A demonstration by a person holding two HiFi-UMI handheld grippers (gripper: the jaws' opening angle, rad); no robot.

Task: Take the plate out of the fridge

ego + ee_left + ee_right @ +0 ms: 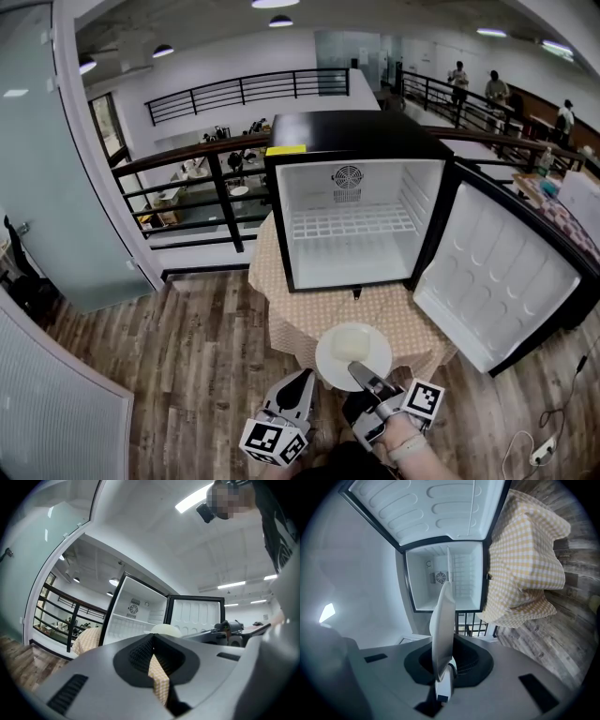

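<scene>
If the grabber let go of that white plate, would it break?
Probably, yes. The plate looks stiff and glossy, like china, so it would likely crack if it hit the wood floor. The right gripper pinches only its rim, so it may be slippery there and want to tip downward.

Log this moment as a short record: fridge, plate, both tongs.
fridge: on the cloth-covered table, door swung open to the right
inside: wire shelf bare, nothing else seen
plate: out of the fridge, over the table's front edge
right tongs: shut on the plate's near rim
left tongs: shut, holding nothing, left of the plate
</scene>
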